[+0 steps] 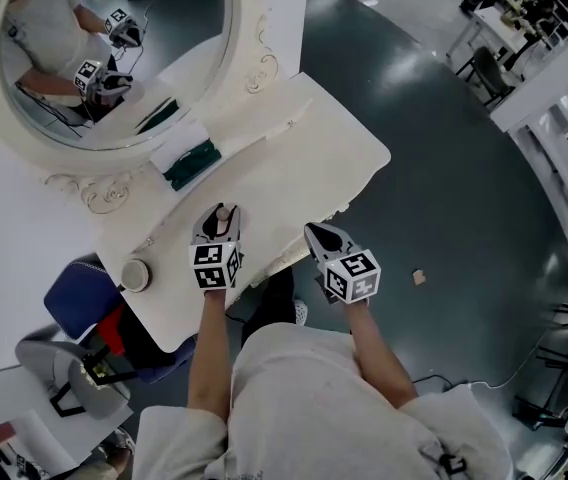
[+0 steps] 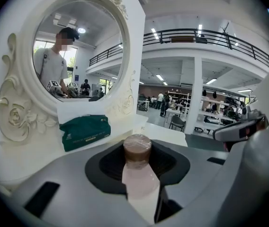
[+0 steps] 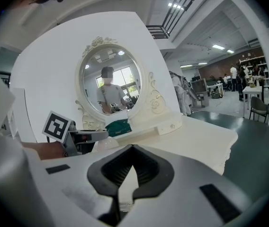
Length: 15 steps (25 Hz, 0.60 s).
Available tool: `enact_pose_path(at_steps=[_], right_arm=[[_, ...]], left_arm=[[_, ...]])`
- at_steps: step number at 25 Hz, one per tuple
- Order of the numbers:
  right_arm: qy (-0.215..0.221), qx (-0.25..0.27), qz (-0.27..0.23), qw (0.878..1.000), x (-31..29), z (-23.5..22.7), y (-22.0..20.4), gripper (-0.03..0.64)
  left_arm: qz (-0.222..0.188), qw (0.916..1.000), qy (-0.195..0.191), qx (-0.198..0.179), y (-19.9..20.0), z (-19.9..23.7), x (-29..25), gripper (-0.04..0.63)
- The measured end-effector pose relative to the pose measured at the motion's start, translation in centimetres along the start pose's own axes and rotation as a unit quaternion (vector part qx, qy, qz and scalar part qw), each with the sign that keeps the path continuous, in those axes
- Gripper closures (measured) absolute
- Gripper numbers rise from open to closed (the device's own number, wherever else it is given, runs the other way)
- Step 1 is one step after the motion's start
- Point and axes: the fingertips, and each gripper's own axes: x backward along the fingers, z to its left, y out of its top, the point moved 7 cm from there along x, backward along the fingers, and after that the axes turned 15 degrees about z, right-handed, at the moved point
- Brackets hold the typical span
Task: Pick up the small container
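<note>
Head view: cream dressing table (image 1: pixel 299 133) stands on dark grey floor (image 1: pixel 444 168).

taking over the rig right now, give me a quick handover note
Left gripper: shut on the small pale pink container with a brown cap, over the white dressing table.
Right gripper: shut, empty, near the table's front edge.
Done: container gripped, seemingly lifted clear of the tabletop.
Left: probably just finish the lift, keeping the grip steady.
The green tissue pack lies below the oval mirror.
</note>
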Motion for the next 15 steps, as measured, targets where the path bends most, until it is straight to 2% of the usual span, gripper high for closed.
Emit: enact_pose_path(at_steps=[10, 15], right_arm=[[0.033, 0.002, -0.007, 0.999, -1.5, 1.3, 1.2, 0.601], [0.038, 0.002, -0.012, 0.999, -1.4, 1.1, 1.5, 0.601]], left_arm=[[-0.018, 0.9994, -0.003, -0.03, 4.4, 0.1, 3.0, 0.448], [0.009, 0.9985, 0.005, -0.054, 6.2, -0.2, 3.5, 0.448]])
